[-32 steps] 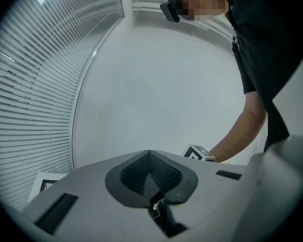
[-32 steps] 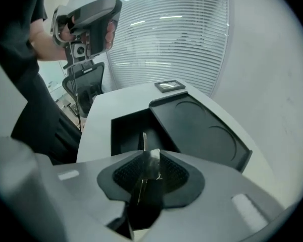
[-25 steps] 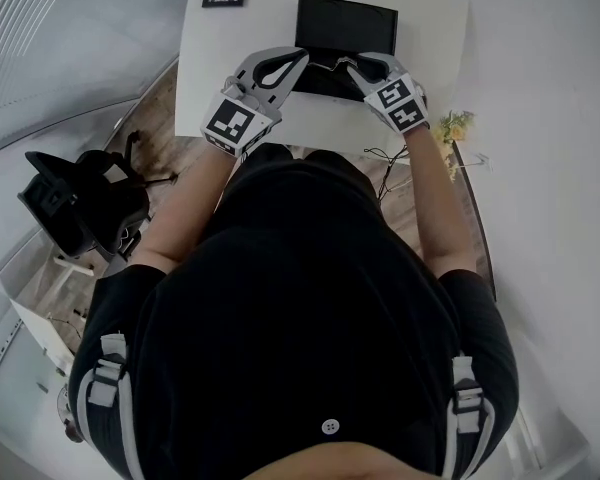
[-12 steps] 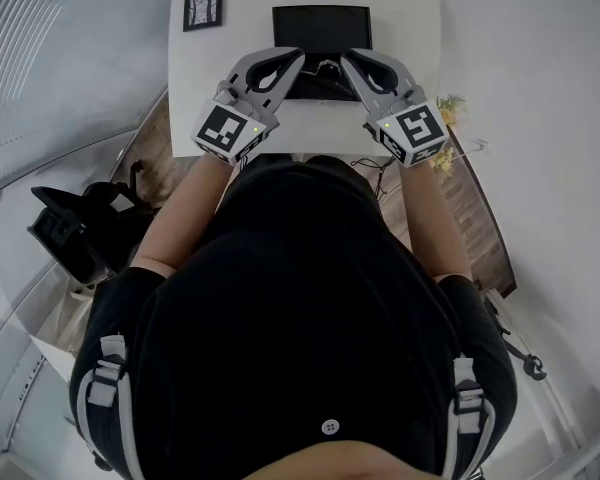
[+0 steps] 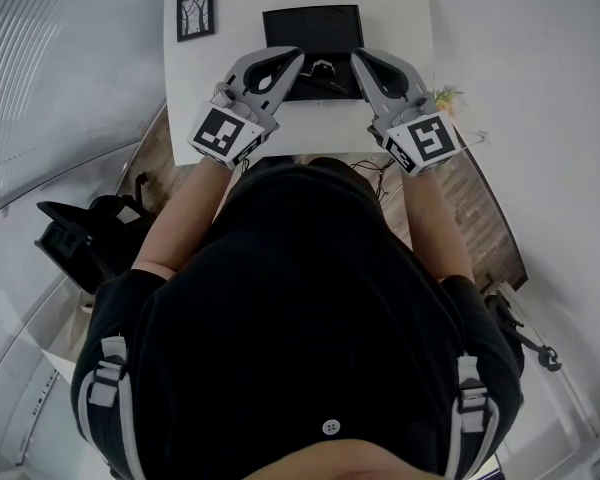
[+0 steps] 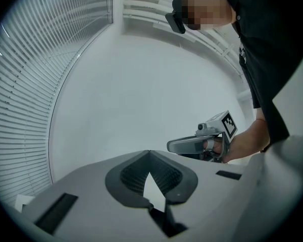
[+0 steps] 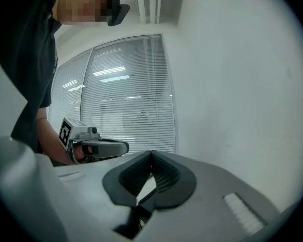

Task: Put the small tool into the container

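A black, shallow container [image 5: 311, 26] sits on the white table [image 5: 400, 8] at the top of the head view. A small pale item [image 5: 324, 66] lies at its near edge; I cannot tell whether it is the tool. My left gripper [image 5: 299, 57] hovers at the container's near left corner, jaws together and empty. The right gripper [image 5: 359, 59] hovers at the near right corner, also shut on nothing. Both gripper views tilt up at the walls: the left gripper [image 6: 149, 153] faces a bare wall, the right gripper [image 7: 151, 153] faces window blinds. Neither shows the table.
A small framed picture [image 5: 195, 15] stands at the table's far left corner. A black chair [image 5: 90, 233] sits on the floor to the left. Yellow flowers [image 5: 446, 98] and cables hang off the table's right edge. The person's torso hides the table's near edge.
The right gripper's jaws have come together and its marker cube has turned up toward the head camera. Both grippers shifted slightly relative to the container as the head view moved.
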A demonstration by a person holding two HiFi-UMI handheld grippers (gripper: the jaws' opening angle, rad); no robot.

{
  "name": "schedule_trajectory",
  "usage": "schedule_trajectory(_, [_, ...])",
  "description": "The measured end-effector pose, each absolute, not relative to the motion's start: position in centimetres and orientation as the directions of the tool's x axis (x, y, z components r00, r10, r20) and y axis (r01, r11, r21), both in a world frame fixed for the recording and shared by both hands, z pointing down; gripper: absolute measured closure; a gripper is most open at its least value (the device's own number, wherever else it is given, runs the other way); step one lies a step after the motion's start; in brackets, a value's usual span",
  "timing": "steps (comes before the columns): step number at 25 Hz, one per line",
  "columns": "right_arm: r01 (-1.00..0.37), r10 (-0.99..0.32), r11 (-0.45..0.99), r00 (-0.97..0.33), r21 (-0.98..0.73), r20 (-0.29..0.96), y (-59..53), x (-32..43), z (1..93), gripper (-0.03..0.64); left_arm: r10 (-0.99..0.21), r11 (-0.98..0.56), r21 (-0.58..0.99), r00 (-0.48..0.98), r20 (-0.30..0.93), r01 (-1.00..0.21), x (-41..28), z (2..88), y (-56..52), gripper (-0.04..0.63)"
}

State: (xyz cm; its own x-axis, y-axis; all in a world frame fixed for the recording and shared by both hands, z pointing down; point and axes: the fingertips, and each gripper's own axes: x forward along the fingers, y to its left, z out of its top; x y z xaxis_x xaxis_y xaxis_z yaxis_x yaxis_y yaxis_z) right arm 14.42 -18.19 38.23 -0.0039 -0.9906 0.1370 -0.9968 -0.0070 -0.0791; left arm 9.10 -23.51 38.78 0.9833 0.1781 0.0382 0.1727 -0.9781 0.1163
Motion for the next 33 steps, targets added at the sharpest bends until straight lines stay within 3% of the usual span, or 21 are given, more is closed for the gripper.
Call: schedule_trajectory(33, [-0.998,-0.992,-0.004,-0.003,-0.058,0.127,-19.5,15.0,38.0,0.606,0.156,-0.984,0.099,0.985,0.072,0.149,10.1,39.1,-25.0,0.588])
